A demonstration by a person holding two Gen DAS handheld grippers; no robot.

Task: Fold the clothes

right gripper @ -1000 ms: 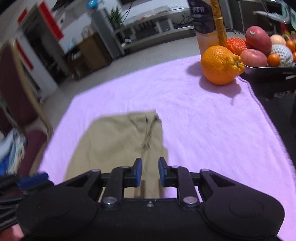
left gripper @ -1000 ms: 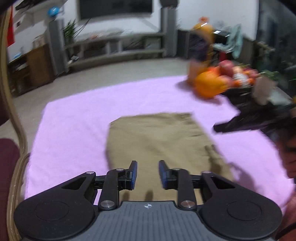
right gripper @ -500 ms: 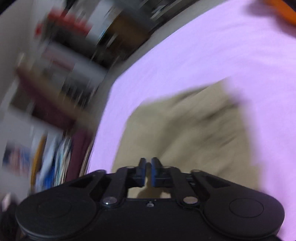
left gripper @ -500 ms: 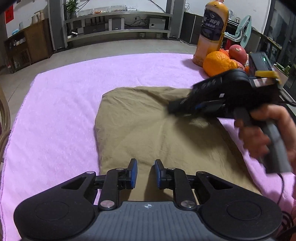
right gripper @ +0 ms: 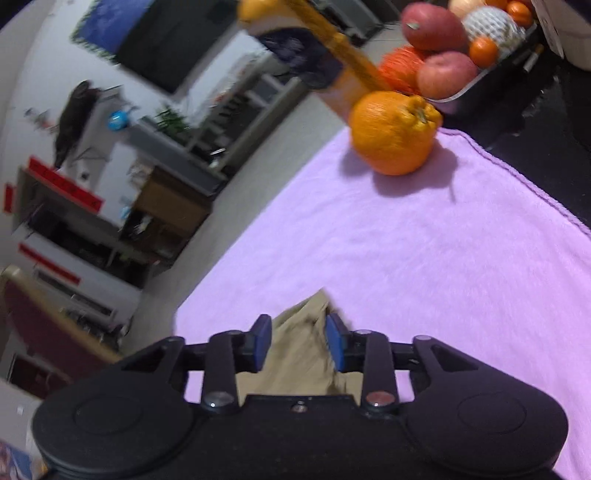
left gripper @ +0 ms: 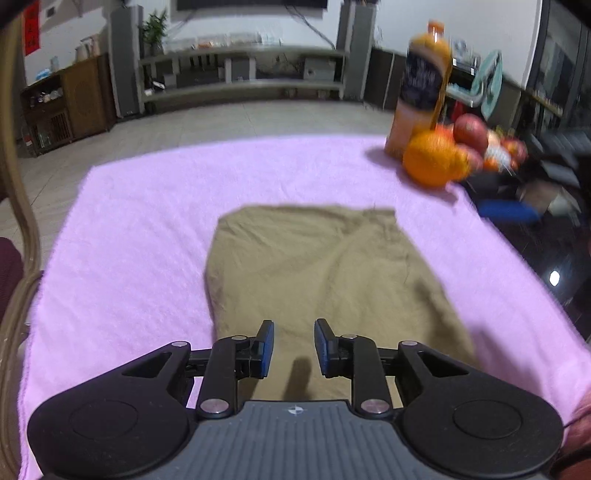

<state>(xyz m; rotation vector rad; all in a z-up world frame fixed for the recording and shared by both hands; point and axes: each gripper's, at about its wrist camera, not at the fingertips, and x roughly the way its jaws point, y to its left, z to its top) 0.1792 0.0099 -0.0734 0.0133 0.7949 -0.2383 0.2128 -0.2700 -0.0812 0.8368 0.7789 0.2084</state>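
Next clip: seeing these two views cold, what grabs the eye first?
The tan garment lying folded in the middle of the pink blanket, with the open left hand-held gripper over its near edge. Then the big orange at the blanket's far corner, beside the fruit tray and juice bottle.

The folded garment (left gripper: 325, 273) is a plain khaki tan with no print, lying on a fuzzy lilac-pink cloth (left gripper: 147, 229) that covers the bench; along the cloth's far right edge runs a darker purple hem, and beyond it the bench (right gripper: 546, 122) is black. Both the left tool (left gripper: 293, 345) and the right tool (right gripper: 298, 341) are matte black with bright blue pads (left gripper: 266, 347). At the far right corner sits a deep orange citrus (right gripper: 393, 133), red apples (right gripper: 432, 27), a fruit in white foam netting (right gripper: 493, 24), and an orange juice bottle (left gripper: 421, 92) with a dark navy label.
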